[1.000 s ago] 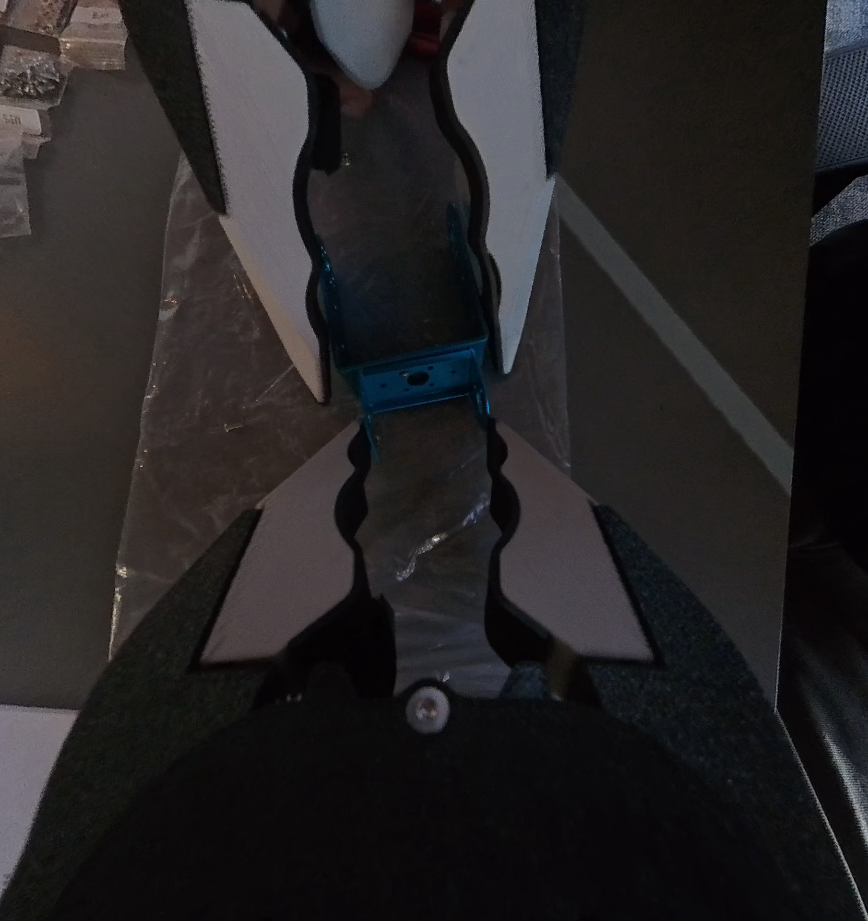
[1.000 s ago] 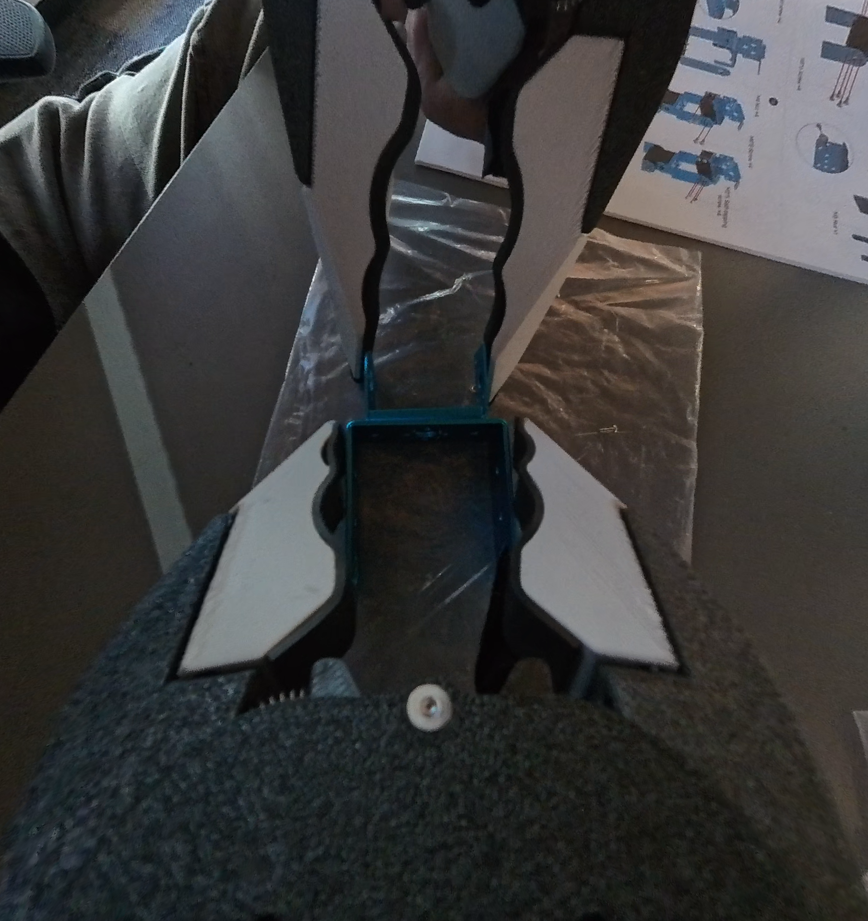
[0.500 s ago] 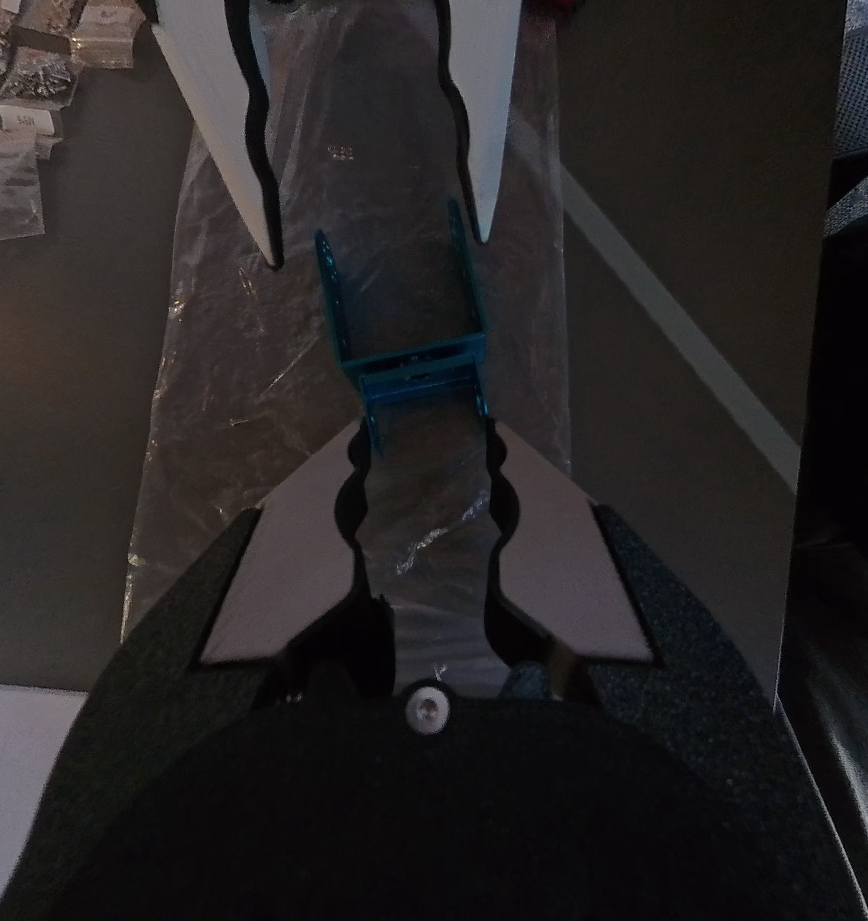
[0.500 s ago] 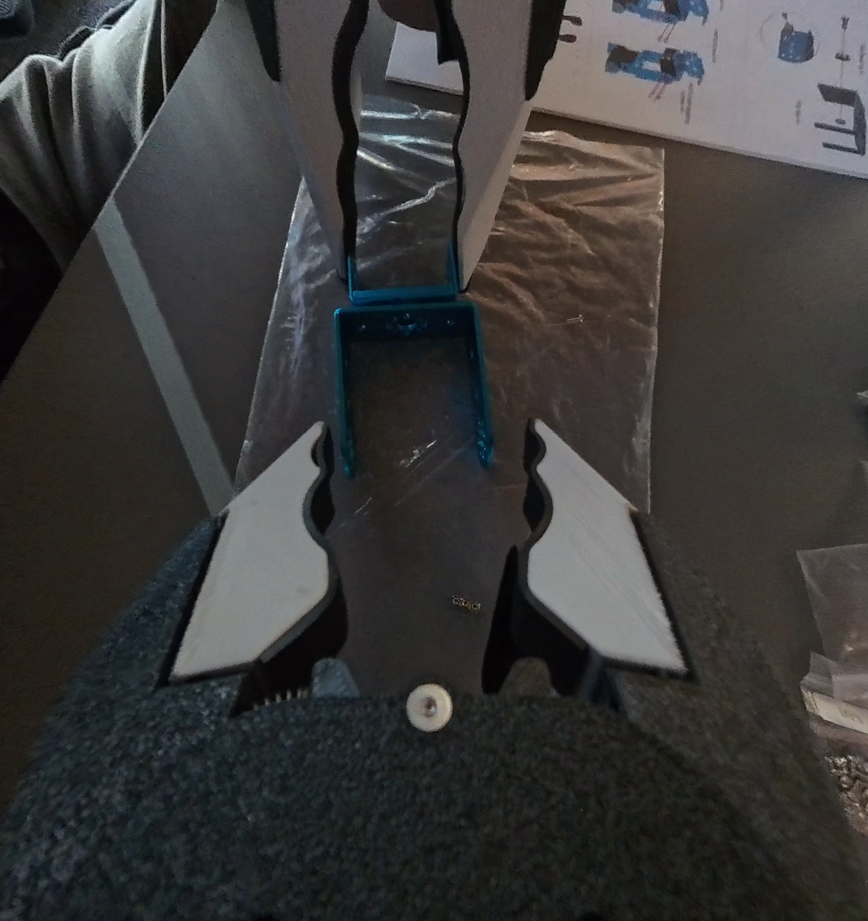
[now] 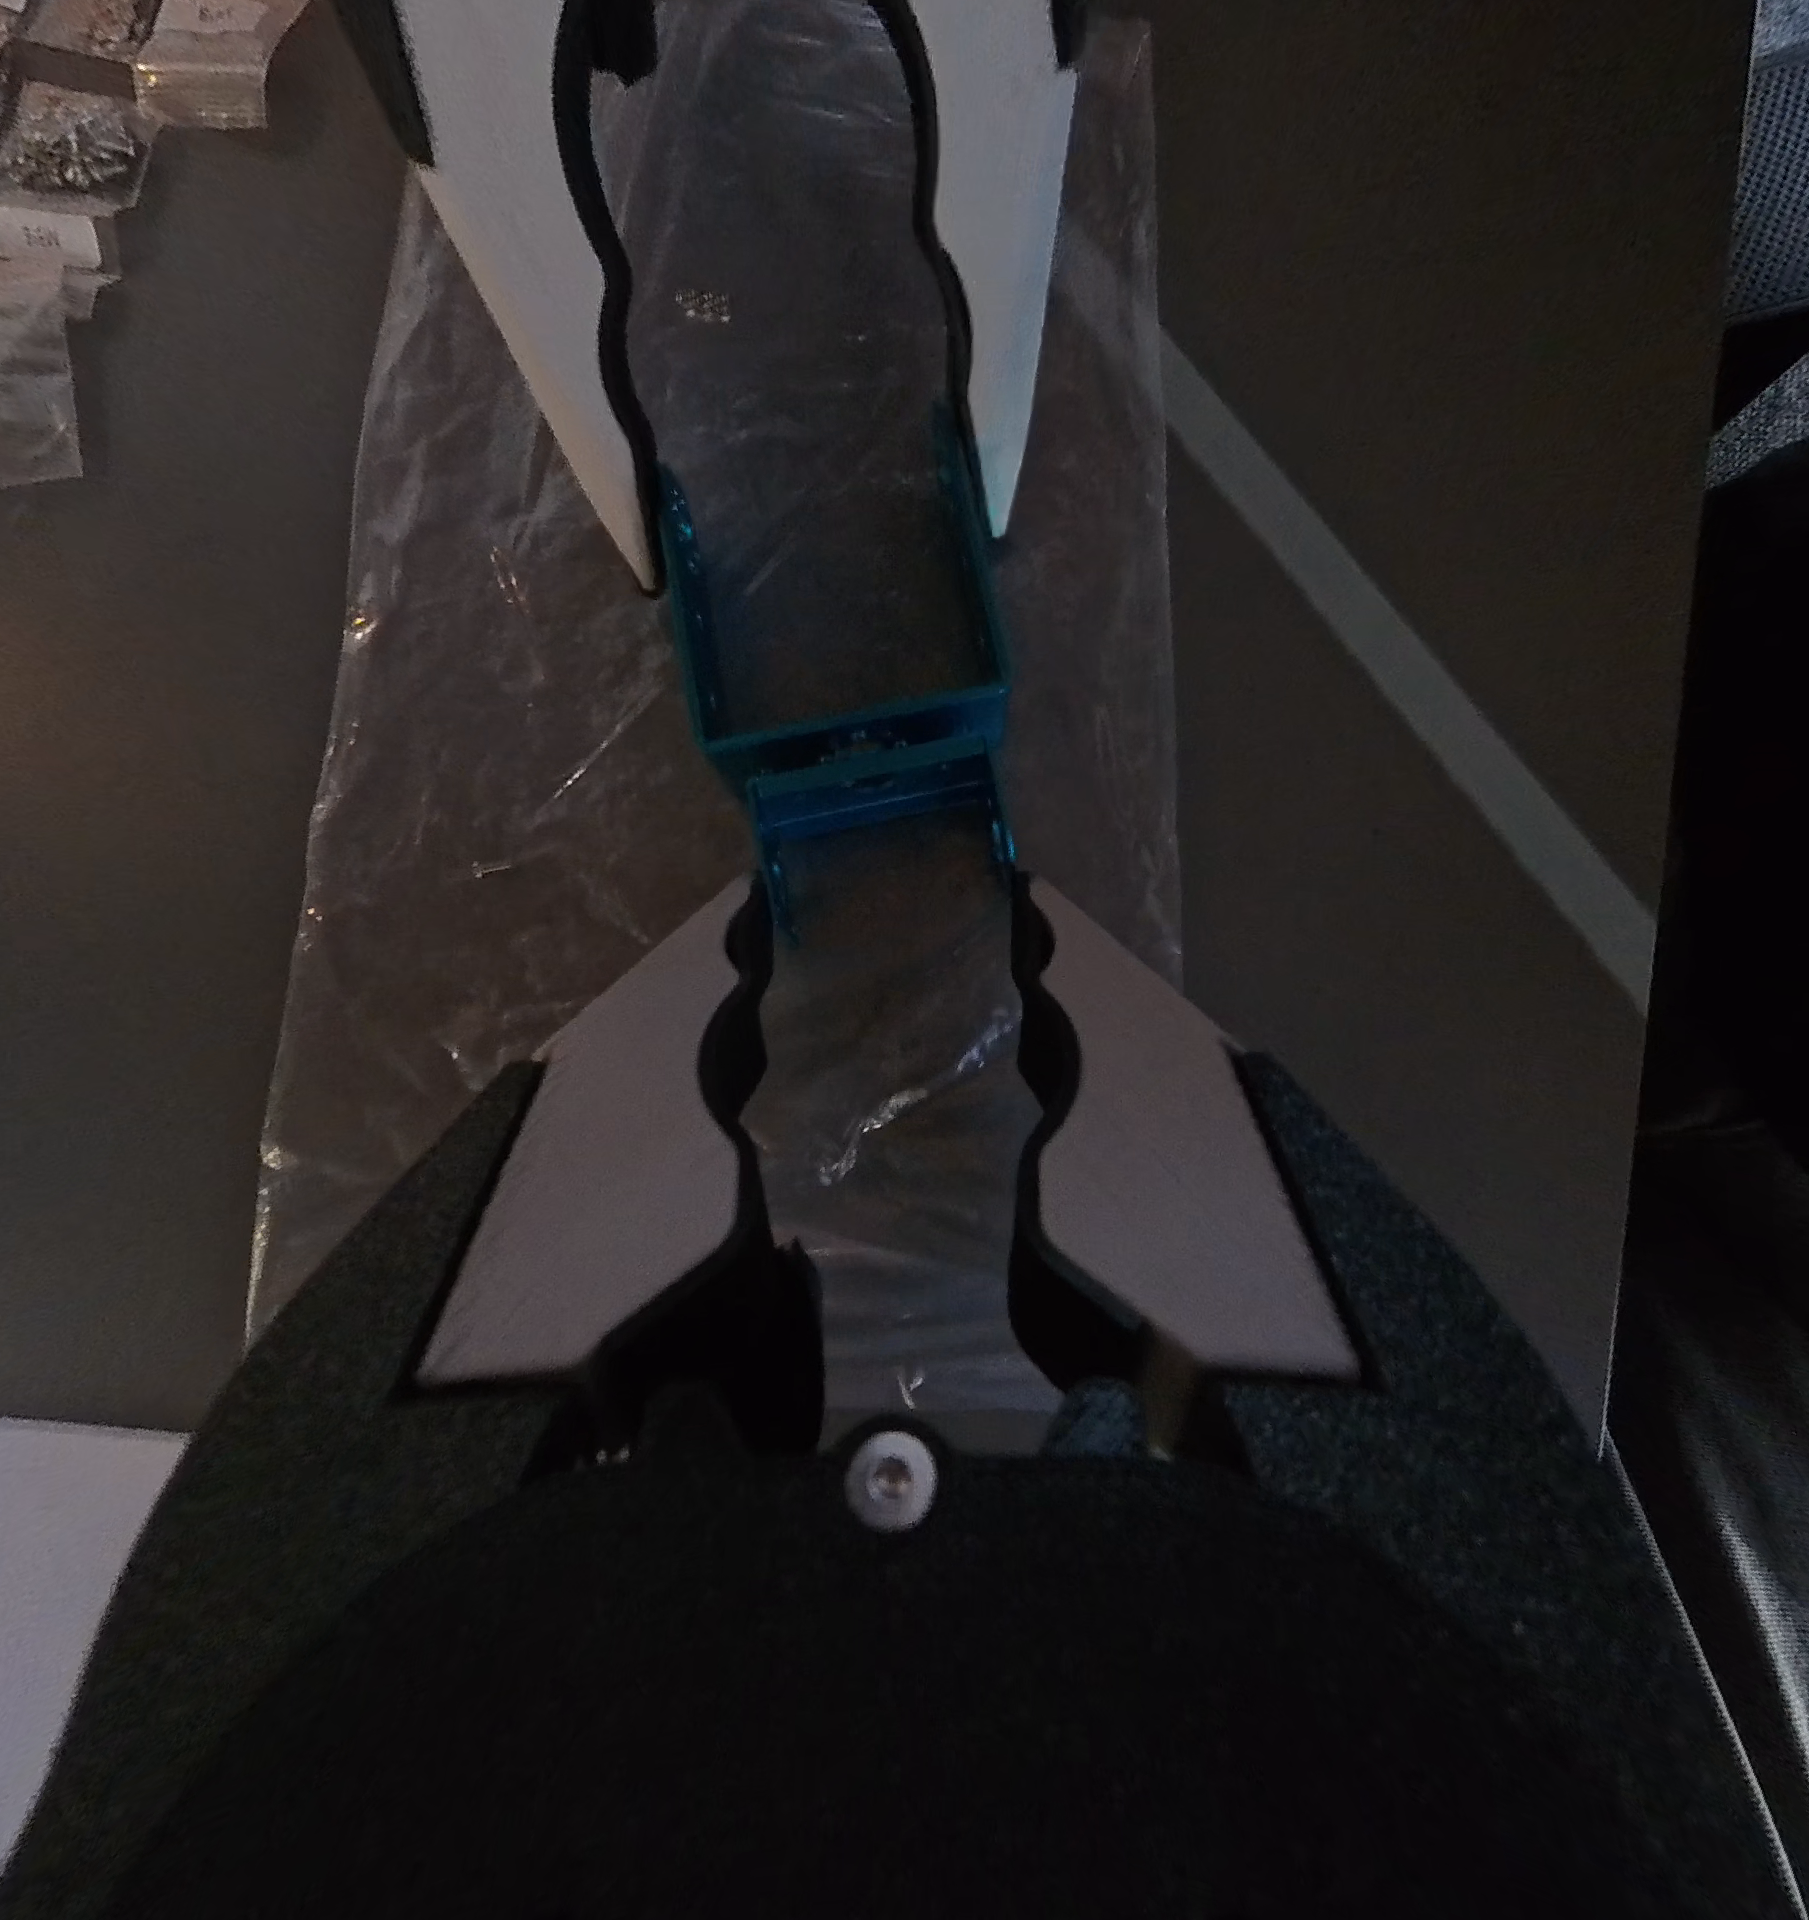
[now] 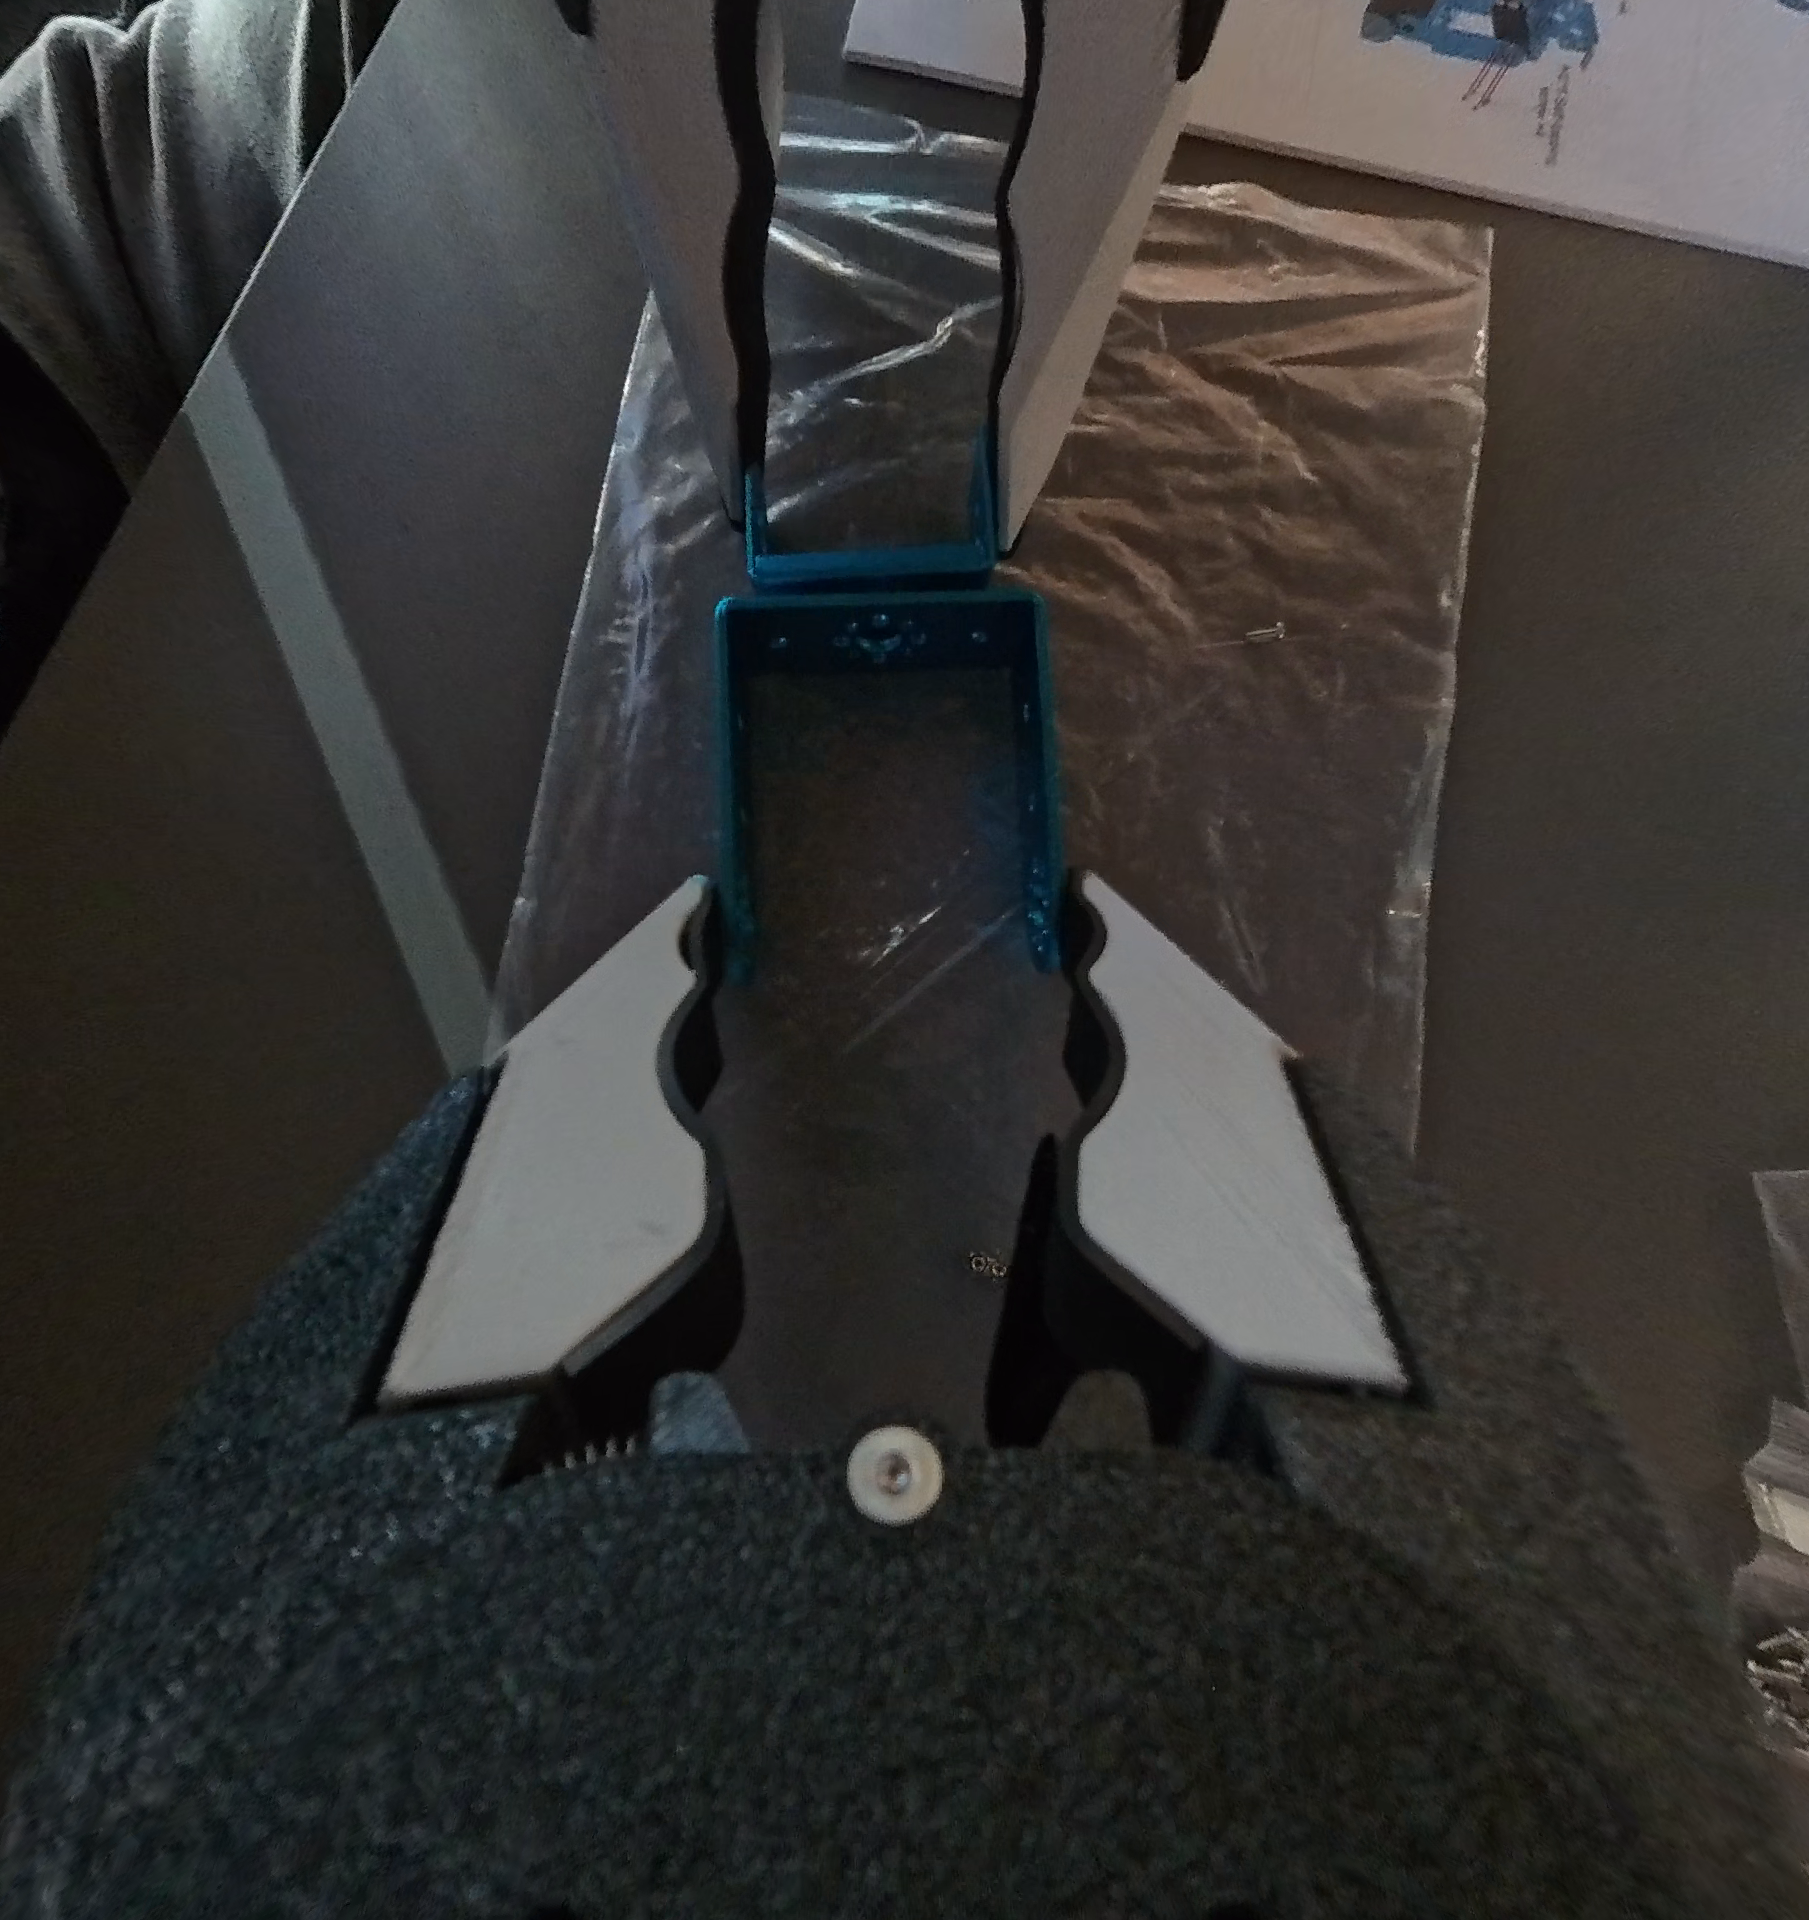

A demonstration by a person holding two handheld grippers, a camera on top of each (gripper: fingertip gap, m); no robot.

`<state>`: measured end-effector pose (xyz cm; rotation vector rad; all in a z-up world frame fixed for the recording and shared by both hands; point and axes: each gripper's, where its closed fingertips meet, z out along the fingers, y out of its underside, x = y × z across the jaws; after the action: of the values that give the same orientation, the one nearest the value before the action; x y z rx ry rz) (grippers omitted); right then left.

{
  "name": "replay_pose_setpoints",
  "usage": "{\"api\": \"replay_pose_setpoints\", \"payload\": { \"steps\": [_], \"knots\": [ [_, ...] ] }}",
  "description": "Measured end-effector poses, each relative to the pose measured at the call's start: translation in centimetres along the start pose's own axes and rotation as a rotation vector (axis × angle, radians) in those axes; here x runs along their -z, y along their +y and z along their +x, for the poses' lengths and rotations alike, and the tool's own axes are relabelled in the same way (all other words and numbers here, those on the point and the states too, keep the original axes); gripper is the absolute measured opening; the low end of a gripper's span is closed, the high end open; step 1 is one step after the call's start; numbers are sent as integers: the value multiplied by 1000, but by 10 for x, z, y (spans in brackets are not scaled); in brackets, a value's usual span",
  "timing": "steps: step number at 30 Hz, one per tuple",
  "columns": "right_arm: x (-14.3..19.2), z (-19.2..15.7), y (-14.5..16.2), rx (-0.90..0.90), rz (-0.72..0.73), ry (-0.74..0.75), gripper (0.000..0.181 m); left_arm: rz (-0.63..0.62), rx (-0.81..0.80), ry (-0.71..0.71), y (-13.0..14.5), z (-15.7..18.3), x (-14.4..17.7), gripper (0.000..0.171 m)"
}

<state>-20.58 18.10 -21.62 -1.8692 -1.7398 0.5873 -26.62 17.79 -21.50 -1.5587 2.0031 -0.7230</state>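
Left gripper pinches small bracket at 12 o'clock; large bracket, web-to-web beyond it on plastic sheet, runs 12–6 toward right gripper, whose spread tips flank its open legs, contact unclear.

Counted: two blue U-shaped brackets, back to back at centre; two grippers; one clear plastic sheet; one printed sheet at 1 o'clock.
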Motion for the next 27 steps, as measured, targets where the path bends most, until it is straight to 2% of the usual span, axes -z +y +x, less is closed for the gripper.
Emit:
{"api": "replay_pose_setpoints", "payload": {
  "steps": [27],
  "knots": [
    [0, -1, 1, 0, -1, -13, 64, 26, 22, 6, -3, 0, 0, 45]
  ]
}}
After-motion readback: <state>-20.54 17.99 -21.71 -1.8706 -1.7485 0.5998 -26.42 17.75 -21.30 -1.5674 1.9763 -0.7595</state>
